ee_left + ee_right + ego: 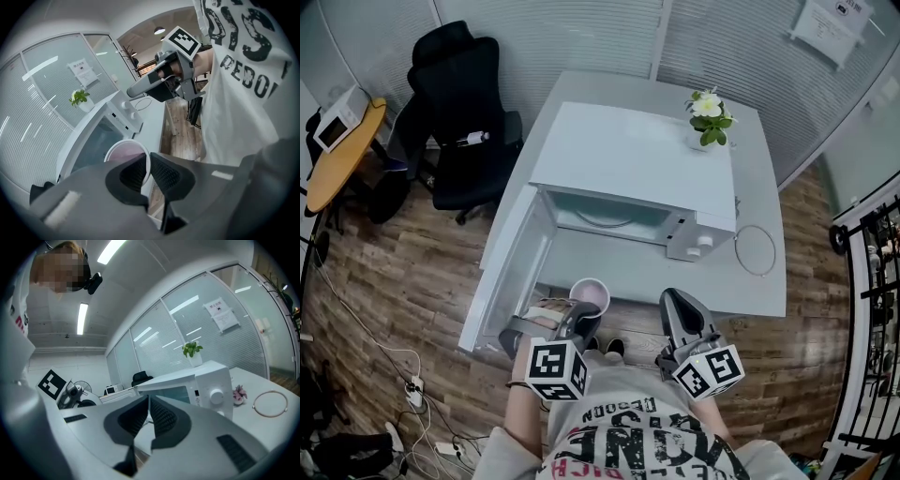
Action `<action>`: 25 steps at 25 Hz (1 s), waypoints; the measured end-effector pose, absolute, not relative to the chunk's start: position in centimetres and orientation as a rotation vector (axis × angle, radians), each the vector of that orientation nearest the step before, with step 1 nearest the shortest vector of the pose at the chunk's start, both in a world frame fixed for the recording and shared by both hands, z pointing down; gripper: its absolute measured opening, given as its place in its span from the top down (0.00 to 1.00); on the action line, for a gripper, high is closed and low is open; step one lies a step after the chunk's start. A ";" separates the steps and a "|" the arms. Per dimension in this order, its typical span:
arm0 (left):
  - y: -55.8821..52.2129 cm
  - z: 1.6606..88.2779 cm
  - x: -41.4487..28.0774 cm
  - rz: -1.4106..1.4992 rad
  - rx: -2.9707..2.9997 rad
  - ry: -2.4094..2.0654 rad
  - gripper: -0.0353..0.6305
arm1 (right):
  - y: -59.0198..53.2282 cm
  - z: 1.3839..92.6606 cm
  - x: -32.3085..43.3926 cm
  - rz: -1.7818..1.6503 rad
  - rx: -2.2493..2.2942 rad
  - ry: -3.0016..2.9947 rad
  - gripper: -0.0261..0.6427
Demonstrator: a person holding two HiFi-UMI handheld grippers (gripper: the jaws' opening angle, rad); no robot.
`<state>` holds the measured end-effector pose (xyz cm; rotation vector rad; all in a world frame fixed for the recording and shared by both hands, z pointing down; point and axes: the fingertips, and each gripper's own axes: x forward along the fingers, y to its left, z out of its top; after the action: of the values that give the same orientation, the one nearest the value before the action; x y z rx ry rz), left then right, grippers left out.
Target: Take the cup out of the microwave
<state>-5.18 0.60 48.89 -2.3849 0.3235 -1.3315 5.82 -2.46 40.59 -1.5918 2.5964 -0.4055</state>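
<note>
Head view: 1 microwave point(637, 173) on the counter point(764, 202), door point(511, 272) swung open on its 9 o'clock side. 1 plant point(709, 117) sits on the microwave top, 1 o'clock corner. 1 ring point(756, 250) lies flat on the counter at 3 o'clock of the microwave. 1 office chair point(455, 103) is on the floor at 10 o'clock. 1 cup point(590, 293), pale with a pinkish inside, is out of the cavity, at the counter's near edge in front of the opening. 2 tools, each with 1 marker cube. The left tool point(586, 317) is at 6 o'clock of the cup, tips on its near rim. The right tool point(675, 298) is at 3 o'clock of the cup, apart from it.

Left gripper view: the left tool point(149, 171) is pinching the cup point(125, 151) by its rim, one pad inside the wall, one outside. The cup's mouth is at 11 o'clock of the pads. Can't tell whether its base rests on the counter. The right tool point(136, 90) is visible at 12 o'clock and the microwave point(101, 126) at 9 o'clock.

Right gripper view: the right tool point(149, 414) has its jaws pressed together with nothing between them. The microwave point(206, 380) is at 2 o'clock and the ring point(270, 404) at 3 o'clock.
</note>
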 end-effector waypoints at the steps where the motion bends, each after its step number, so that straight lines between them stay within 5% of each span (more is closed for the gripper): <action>1: 0.7 49.0 -5.1 -1.336 -2.391 0.321 0.89 | -2.5 40.6 5.9 -0.405 -1.588 2.600 0.93; 25: 0.7 51.6 -3.7 -1.390 -2.451 0.269 0.89 | -4.0 42.0 6.5 -0.444 -1.539 2.647 0.93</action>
<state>-3.70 0.66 51.60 -2.4507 0.2692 -1.3903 6.51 -3.96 41.98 -1.5387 2.6468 -0.4437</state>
